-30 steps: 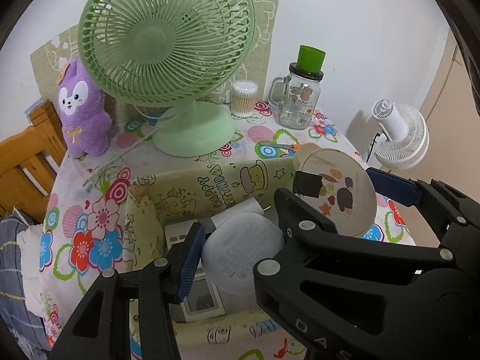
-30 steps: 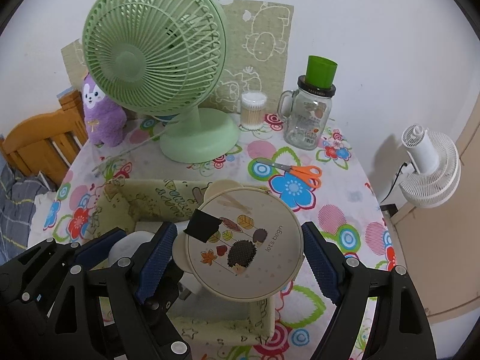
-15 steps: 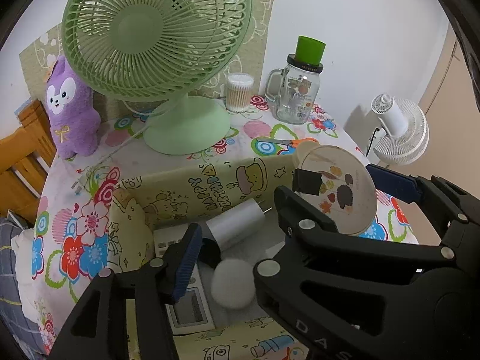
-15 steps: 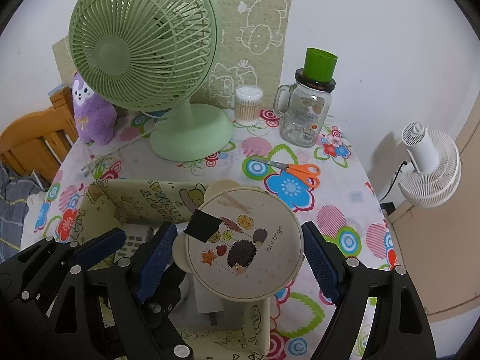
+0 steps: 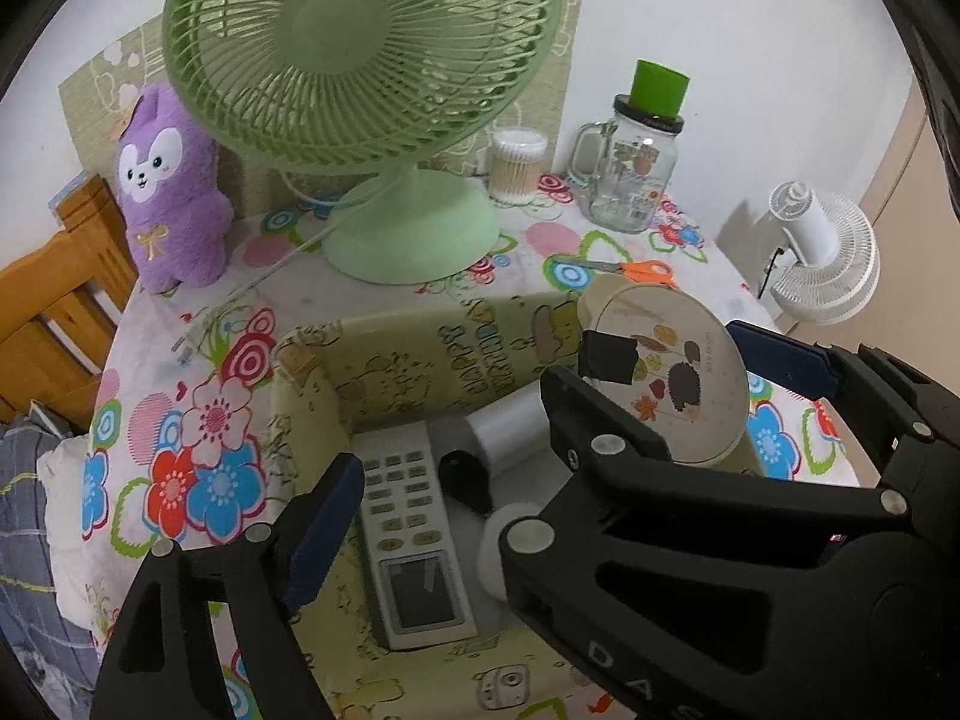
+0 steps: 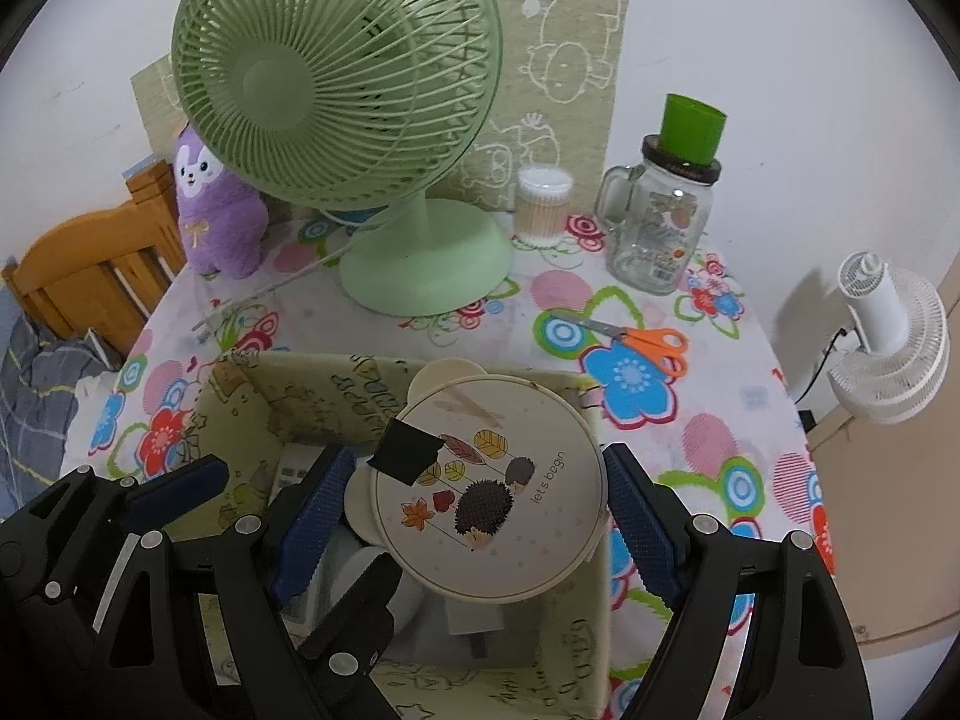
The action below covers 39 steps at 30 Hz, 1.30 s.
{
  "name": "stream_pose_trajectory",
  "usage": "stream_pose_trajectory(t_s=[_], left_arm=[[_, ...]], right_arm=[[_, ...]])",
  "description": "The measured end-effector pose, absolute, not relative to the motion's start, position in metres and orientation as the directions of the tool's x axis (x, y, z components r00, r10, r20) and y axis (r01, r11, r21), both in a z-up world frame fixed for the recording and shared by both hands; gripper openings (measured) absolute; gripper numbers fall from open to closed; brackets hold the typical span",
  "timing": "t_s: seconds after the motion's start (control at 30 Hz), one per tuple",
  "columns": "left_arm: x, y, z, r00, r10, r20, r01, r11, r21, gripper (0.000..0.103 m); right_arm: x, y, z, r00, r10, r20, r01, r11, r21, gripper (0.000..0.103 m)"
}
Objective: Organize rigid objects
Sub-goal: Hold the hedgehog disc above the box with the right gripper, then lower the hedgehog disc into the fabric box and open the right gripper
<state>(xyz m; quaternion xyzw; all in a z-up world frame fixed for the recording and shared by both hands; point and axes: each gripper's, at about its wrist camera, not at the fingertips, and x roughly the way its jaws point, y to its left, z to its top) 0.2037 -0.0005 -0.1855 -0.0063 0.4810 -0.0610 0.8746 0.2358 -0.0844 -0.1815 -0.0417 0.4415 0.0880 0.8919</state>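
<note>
A round table under a floral cloth stands against a white wall. In the yellow printed fabric bin lie a white remote control and a silver cylinder. The left gripper, jaws just opened, holds nothing. The right gripper clasps a round hedgehog-print tin above the bin. Orange-handled scissors remain outside.

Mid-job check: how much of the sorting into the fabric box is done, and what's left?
Done: remote control, silver cylinder and white round piece lie in the fabric box. In hand: the right gripper holds the hedgehog disc above the box; the left gripper jaws have just been opening, gripping nothing. Probably left: orange scissors, cotton swab tub, glass jar.
</note>
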Motion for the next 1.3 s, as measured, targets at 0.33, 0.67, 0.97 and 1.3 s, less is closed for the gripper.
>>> stream_pose_trajectory(t_s=[0.33,0.67,0.97,1.3], left_arm=[[0.196,0.002,-0.197,0.488,-0.095,-0.868,0.105,0.993,-0.050,0.089],[0.188,0.000,-0.196,0.495,-0.076,-0.865,0.108,0.994,-0.025,0.090],[0.178,-0.003,-0.180,0.518,-0.084,-0.851,0.122,0.992,-0.024,0.090],[0.158,-0.009,-0.159,0.556,-0.079,-0.827,0.120,0.993,-0.014,0.092]], right_arm=[[0.229,-0.083,-0.198,0.546,0.123,-0.829,-0.176,0.984,0.030,0.085],[0.220,-0.085,-0.198,0.547,0.114,-0.829,-0.150,0.988,0.037,0.088],[0.206,-0.088,-0.182,0.574,0.106,-0.812,-0.142,0.989,0.029,0.094],[0.184,-0.094,-0.159,0.604,0.114,-0.789,-0.147,0.989,0.030,0.094]])
